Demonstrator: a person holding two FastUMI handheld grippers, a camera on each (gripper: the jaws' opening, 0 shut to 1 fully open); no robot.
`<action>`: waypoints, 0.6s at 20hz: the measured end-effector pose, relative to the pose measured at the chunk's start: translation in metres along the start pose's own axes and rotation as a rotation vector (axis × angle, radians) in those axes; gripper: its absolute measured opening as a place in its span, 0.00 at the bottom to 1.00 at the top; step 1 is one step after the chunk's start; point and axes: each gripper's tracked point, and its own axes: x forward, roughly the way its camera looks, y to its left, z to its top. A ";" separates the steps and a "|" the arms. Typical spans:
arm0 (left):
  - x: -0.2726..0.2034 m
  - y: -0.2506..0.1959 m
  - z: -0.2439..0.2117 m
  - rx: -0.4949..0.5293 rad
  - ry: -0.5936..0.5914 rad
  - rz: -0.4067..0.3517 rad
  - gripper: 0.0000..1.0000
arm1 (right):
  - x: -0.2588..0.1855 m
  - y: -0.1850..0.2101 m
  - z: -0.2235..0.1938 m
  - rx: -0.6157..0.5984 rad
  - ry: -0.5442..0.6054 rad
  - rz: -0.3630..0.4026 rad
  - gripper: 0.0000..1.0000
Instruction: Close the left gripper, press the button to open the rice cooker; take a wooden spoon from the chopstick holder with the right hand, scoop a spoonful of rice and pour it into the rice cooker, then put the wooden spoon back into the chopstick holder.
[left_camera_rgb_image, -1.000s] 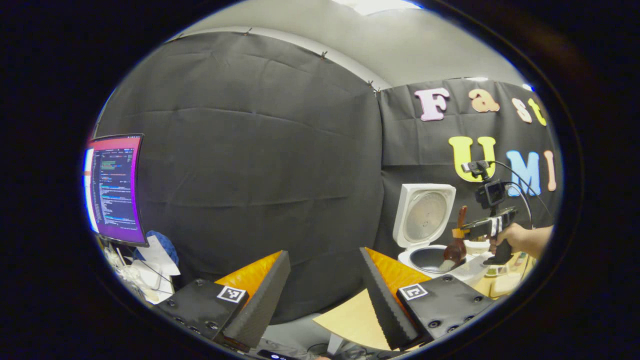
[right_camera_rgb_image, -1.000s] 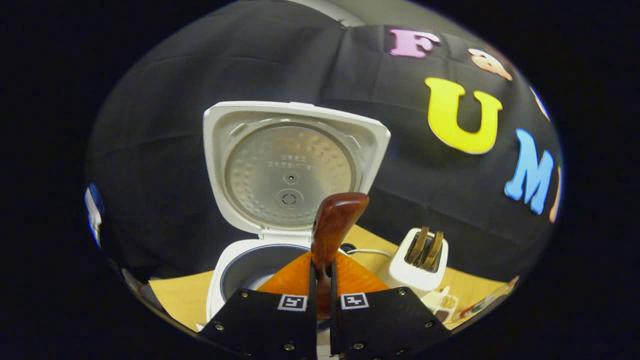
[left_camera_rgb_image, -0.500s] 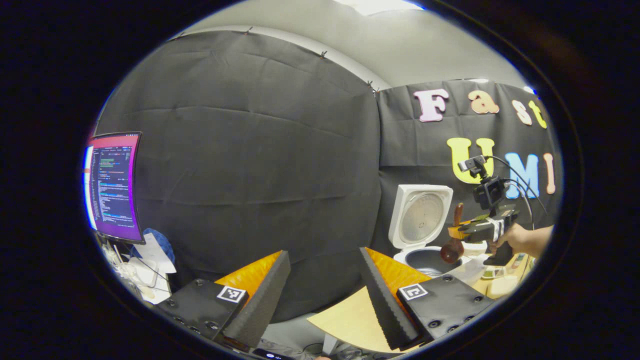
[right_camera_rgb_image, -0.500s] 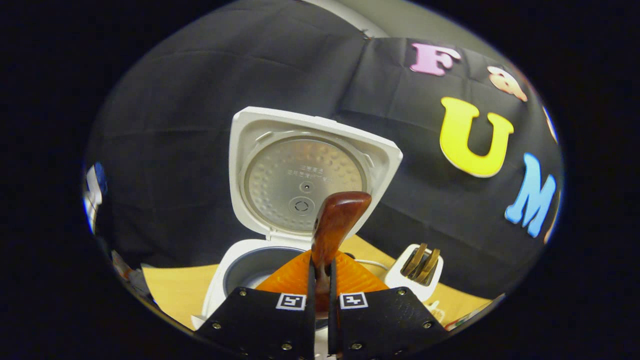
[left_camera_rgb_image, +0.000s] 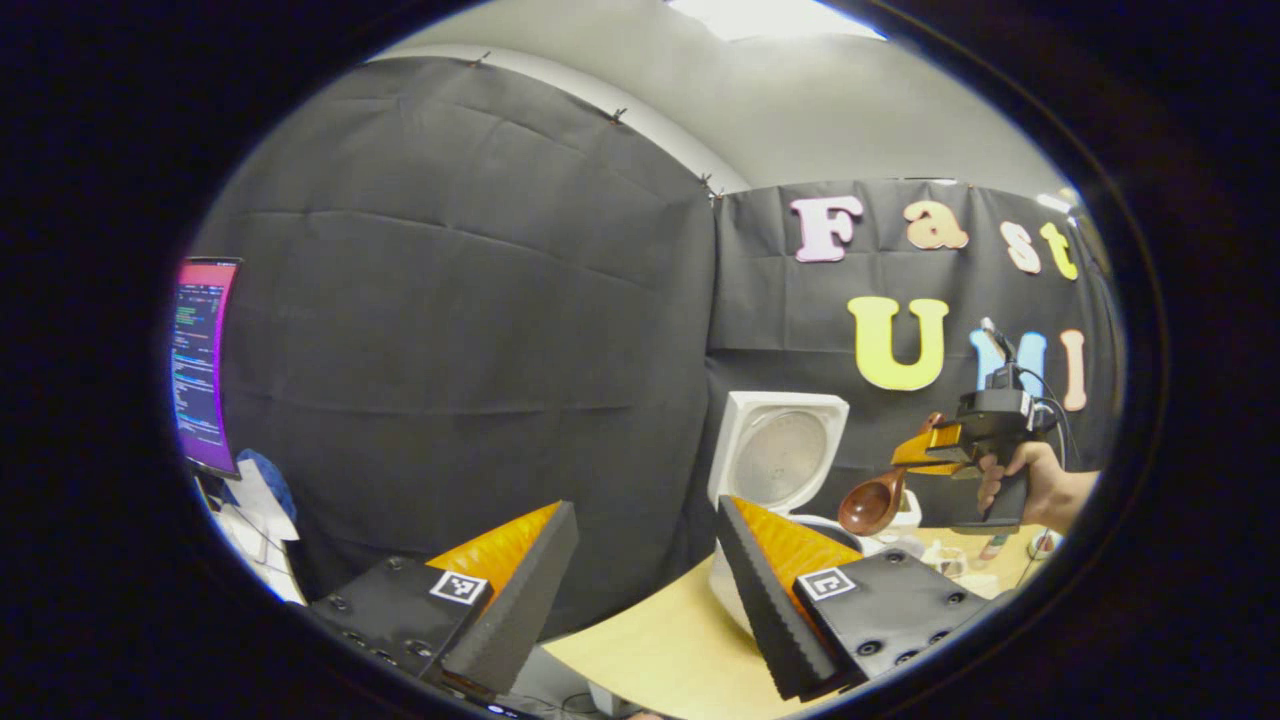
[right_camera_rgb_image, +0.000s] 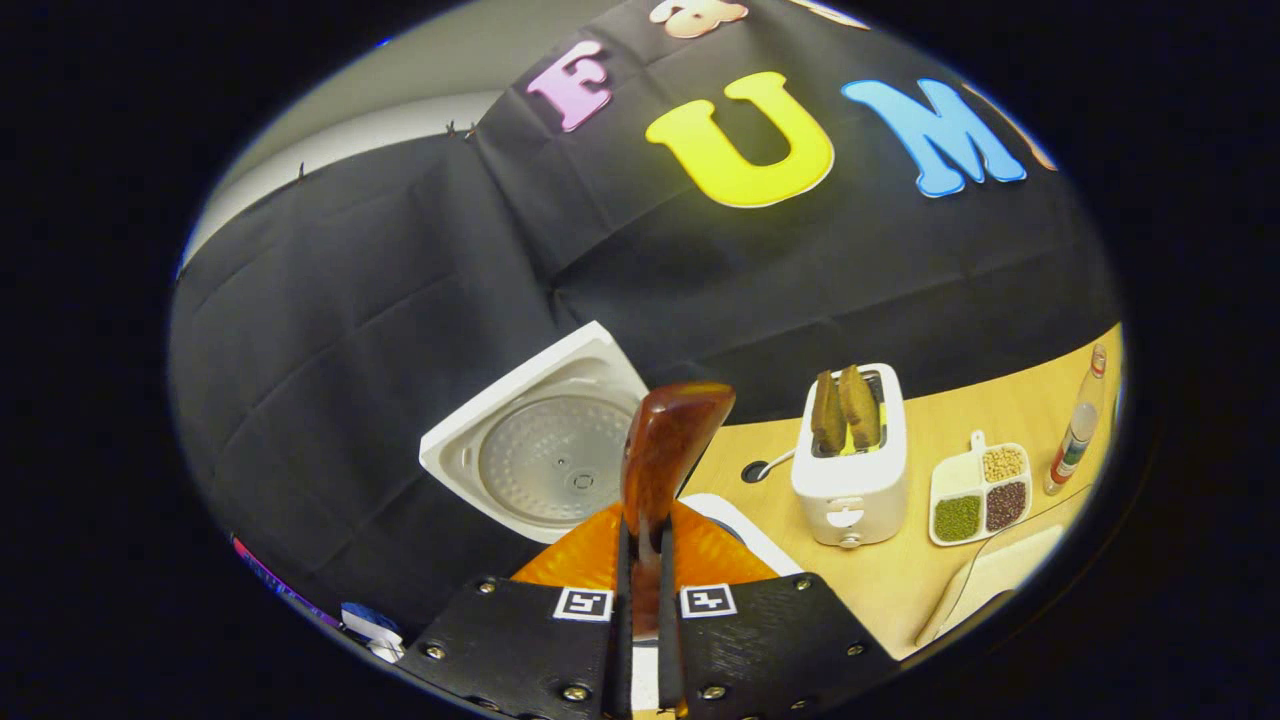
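Right tongs: clamped on one wooden spoon, held above table.
Left tongs: spread apart, empty.
Rice cooker: one, lid up.
Toaster: one, two slices.

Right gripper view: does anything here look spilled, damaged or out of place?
Nothing stands out. The rice cooker has its lid open, the toaster stands upright on the table, and the divided dish keeps its grains inside. The right gripper holds the wooden spoon by its handle.
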 end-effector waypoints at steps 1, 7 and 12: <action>0.002 -0.010 0.002 0.005 -0.004 -0.022 0.95 | -0.013 -0.007 0.009 0.017 -0.019 -0.003 0.11; 0.010 -0.071 0.024 0.029 -0.043 -0.132 0.95 | -0.091 -0.061 0.056 0.103 -0.148 -0.056 0.10; 0.011 -0.120 0.039 0.036 -0.071 -0.204 0.97 | -0.153 -0.129 0.077 0.127 -0.234 -0.166 0.10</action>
